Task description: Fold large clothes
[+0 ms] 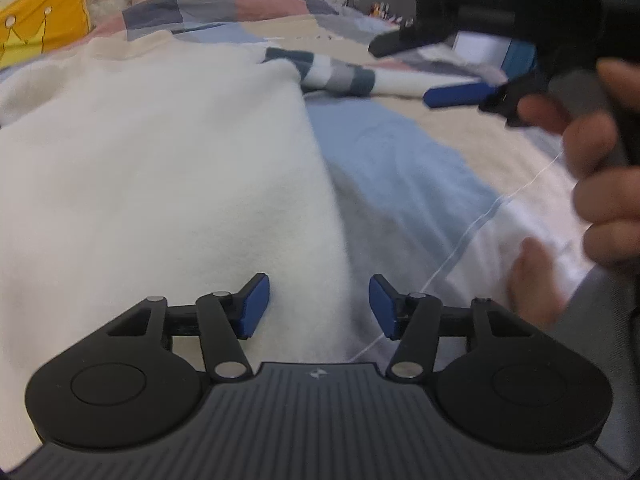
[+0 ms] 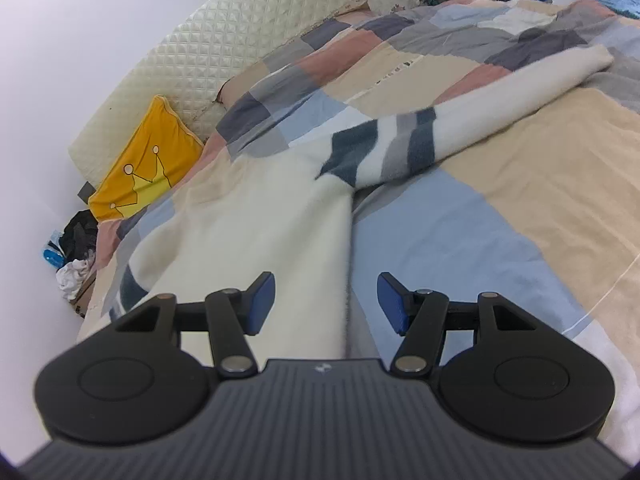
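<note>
Bedspread [image 2: 520, 184] beneath both parted tongs [image 2: 326, 304].

A bed [image 2: 540, 184] covered by a patchwork quilt [image 2: 440, 220] carries a cream sweater [image 2: 260, 224] spread flat, striped sleeve [image 2: 400, 140] stretched outward, and a yellow pillow [image 2: 148, 160] against the quilted headboard [image 2: 240, 28].

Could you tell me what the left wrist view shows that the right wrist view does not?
Only the left wrist view shows the right tongs from outside, open, with the person's right hand around the handle, above the bed.

Only the right wrist view shows the quilted headboard, a pile of clutter on the floor by the wall, and the sweater's sleeve end.

Both show the cream sweater lying flat on the patchwork quilt, its striped sleeve, the yellow crown pillow, and open left tongs.
</note>
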`<state>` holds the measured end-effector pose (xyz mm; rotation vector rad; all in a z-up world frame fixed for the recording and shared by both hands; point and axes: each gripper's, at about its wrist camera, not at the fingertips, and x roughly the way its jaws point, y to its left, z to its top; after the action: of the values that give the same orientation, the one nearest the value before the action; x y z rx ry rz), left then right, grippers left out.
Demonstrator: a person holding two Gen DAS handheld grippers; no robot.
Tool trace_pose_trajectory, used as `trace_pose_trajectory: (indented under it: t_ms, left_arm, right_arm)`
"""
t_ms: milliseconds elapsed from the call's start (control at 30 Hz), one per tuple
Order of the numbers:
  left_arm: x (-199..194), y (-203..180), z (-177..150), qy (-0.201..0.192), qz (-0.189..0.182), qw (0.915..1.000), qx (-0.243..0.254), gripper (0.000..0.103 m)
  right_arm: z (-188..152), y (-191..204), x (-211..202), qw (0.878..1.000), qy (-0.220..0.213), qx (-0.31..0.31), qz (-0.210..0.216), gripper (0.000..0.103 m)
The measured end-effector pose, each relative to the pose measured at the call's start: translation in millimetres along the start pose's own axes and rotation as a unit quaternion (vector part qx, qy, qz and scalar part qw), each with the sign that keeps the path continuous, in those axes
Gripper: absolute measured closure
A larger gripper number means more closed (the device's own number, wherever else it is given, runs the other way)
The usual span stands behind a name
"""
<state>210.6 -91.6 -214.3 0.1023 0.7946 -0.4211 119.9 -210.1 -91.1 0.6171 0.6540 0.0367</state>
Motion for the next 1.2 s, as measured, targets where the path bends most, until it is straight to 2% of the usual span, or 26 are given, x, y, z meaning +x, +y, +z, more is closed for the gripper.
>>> trace_pose_trajectory:
  t_ms: [100,167,233,433,567,700,867,1000,1200]
  left_arm:
    - [5,-3,-3,0.005,0.034,0.9991,0.027,0.061]
    - [5,-2,-3,0.003,0.047,0.9984,0.030,0.082]
    - [2,2,-2,0.002,0.053,0.9982,0.027,0.090]
    - [-22,26,5,-0.029,0.030,0.9985,-0.035,0.094]
    - [-48,56,11,-0.063,0.005,0.9924,-0.105,0.095]
    - [-73,100,14,-0.099,-0.031,0.9757,-0.193,0.095]
    - [-87,152,14,-0.126,-0.052,0.9484,-0.286,0.095]
    - [-87,182,15,-0.141,-0.040,0.9311,-0.334,0.095]
    - [-70,229,12,-0.144,-0.021,0.9028,-0.405,0.096]
  right_arm:
    - [1,-4,2,1.000,0.004,0.008,0.002,0.043]
    - [0,-6,3,1.000,0.008,0.014,0.002,0.043]
    - [0,-7,4,1.000,0.011,0.015,0.001,0.043]
    - [-1,-7,-4,1.000,-0.011,0.011,-0.017,0.043]
    - [-2,1,-4,1.000,-0.003,0.001,-0.028,0.043]
    - [-2,19,-2,1.000,0.021,-0.010,-0.021,0.043]
    - [-4,55,11,0.998,0.069,-0.001,0.009,0.043]
    - [-10,79,36,0.990,0.131,0.027,0.051,0.043]
    - [-39,80,62,0.979,0.172,0.062,0.088,0.043]
